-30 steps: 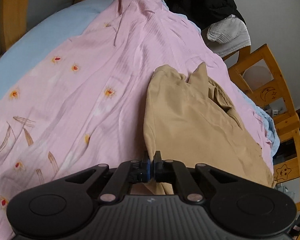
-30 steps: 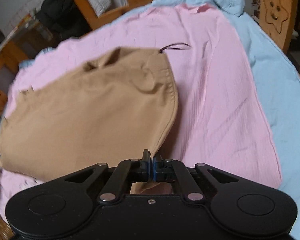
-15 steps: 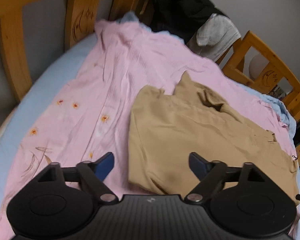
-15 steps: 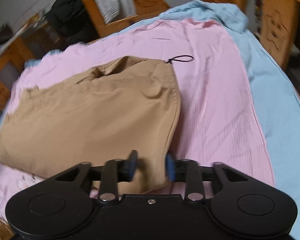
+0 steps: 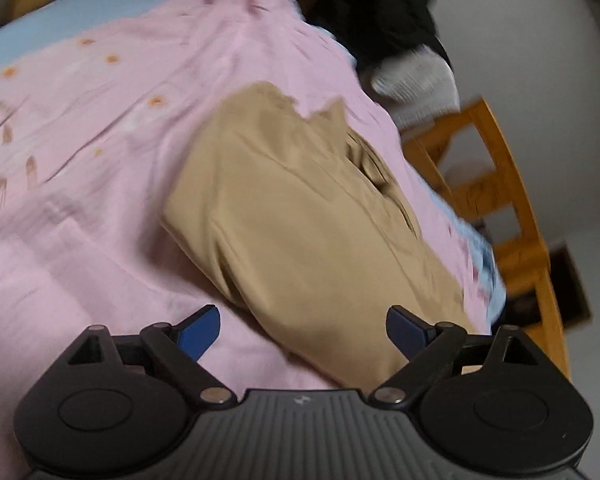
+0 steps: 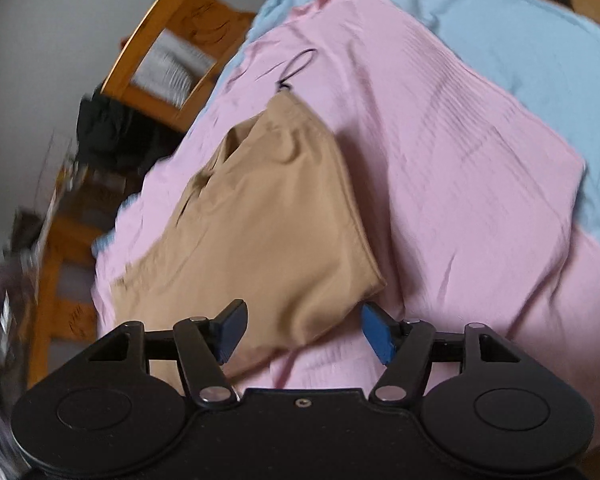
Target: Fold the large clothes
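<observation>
A tan garment (image 5: 300, 216) lies folded flat on a pink sheet (image 5: 100, 160) spread over the bed. My left gripper (image 5: 302, 330) stands open just above the garment's near end, blue pads wide apart and touching nothing. In the right wrist view the same tan garment (image 6: 260, 232) runs away from me, a black cord loop (image 6: 298, 66) at its far corner. My right gripper (image 6: 302, 334) hovers over the near corner with its jaws opening; the cloth lies below and between the pads, which do not press on it.
A light blue sheet (image 6: 520, 52) shows beyond the pink one. Wooden bed rails (image 5: 512, 208) run along the side. Dark clothing (image 5: 380, 12) and a grey-white cloth (image 5: 416, 80) hang over the wooden frame at the far end.
Both grippers were shut on the tan garment's edge a second ago; both have let go and spread their jaws. Both views have swung and rolled, the right one strongly.
</observation>
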